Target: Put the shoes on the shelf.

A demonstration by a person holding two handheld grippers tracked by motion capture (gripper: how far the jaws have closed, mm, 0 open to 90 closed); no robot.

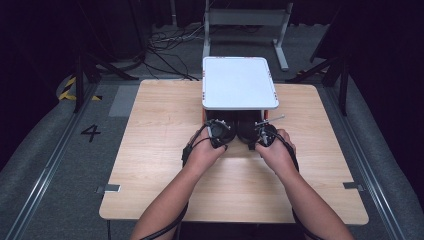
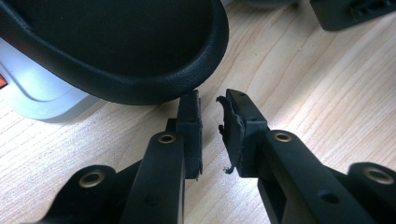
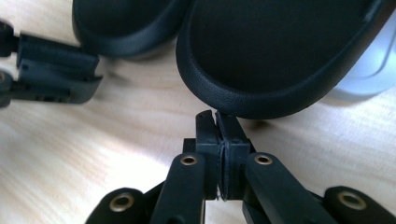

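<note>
A light wooden table (image 1: 165, 150) fills the middle of the high view, standing on grey floor with dark stands and cables behind it. At the table's twelve o'clock edge sits a white rectangular box (image 1: 239, 82) with a flat lid and small orange marks at its corners, raised a little above the wood. Tucked under its near edge lie two black rounded pads, side by side and touching or nearly so: the left pad (image 2: 116, 46) and the right pad (image 3: 280, 51). Each has a smooth dark face ringed by a grained, leather-like rim, and each overlaps the pale grey base of the box behind it.

Both forearms come in from six o'clock and converge at the table's centre. The left hand (image 1: 204, 152) holds the left gripper (image 2: 210, 133) low over the wood, aimed toward twelve o'clock; its jaws stand slightly apart with a narrow gap, grasping nothing, the left jaw's tip just beside the left pad's rim. One jaw's rubber facing looks frayed.

The right hand (image 1: 276, 152) holds the right gripper (image 3: 217, 140) the same way. Its jaws are pressed together with nothing between them, the tips just under the right pad's rim; whether they touch it cannot be told. The left gripper's jaws show at nine o'clock in the right gripper view
</note>
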